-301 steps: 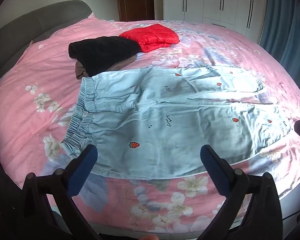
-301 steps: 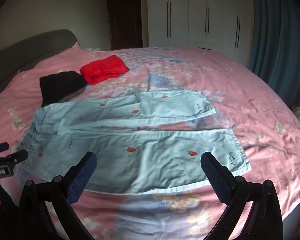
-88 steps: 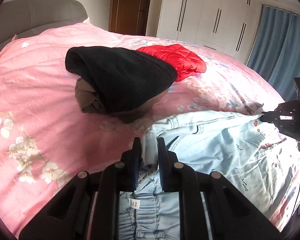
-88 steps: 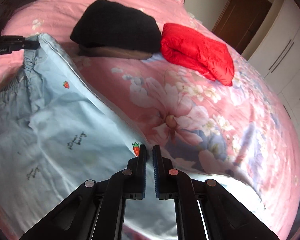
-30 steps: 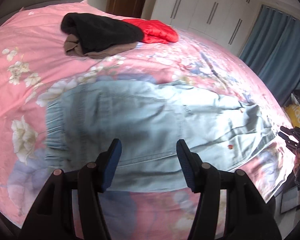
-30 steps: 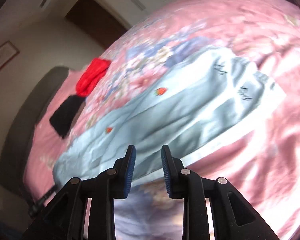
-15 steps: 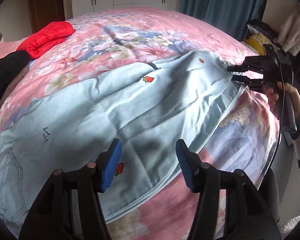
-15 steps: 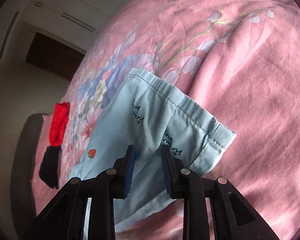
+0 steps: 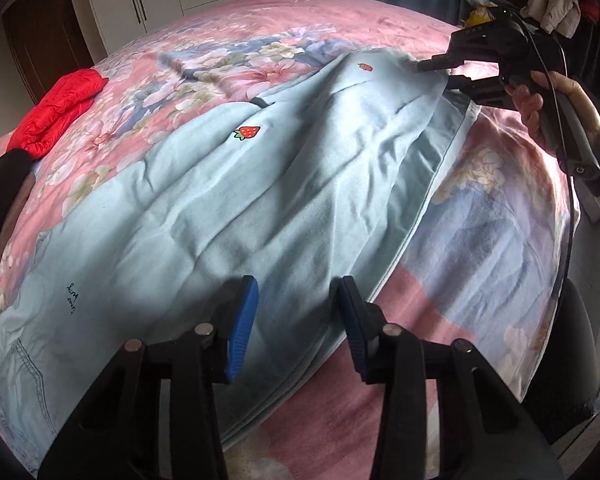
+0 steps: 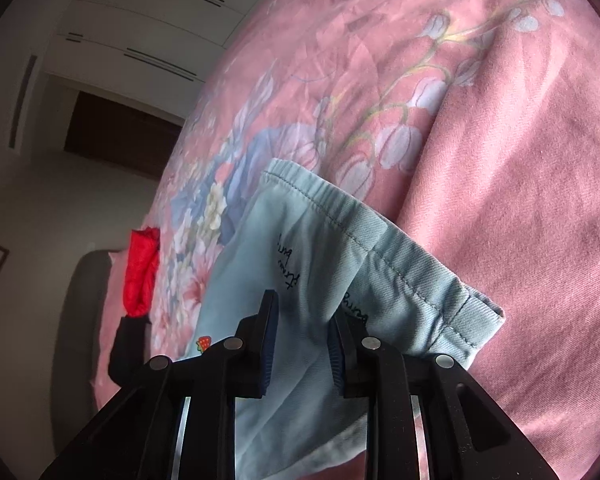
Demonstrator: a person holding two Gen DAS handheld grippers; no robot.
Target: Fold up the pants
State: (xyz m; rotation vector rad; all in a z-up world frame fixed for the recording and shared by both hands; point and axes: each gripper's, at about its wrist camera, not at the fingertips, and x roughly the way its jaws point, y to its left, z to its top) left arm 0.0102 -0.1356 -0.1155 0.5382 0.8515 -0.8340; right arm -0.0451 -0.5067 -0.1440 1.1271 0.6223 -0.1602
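Pants (image 9: 228, 208) of pale blue denim with small strawberry prints lie flat on the pink floral bedspread (image 9: 500, 240), legs stacked. The cloth looks light, soft and limp, so it will sag unless gripped at hem and mid-leg edge. The left gripper (image 9: 294, 320) is closing, jaws still apart, with the leg's edge between them. The right gripper (image 10: 302, 344) straddles the cuffs (image 10: 380, 248), jaws apart; pad contact is unclear. The waistband is cut off.

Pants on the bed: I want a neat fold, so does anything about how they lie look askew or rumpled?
Yes. The light blue pants show diagonal creases along the leg, and at the cuffs the two layers are offset, one hem sticking out past the other.
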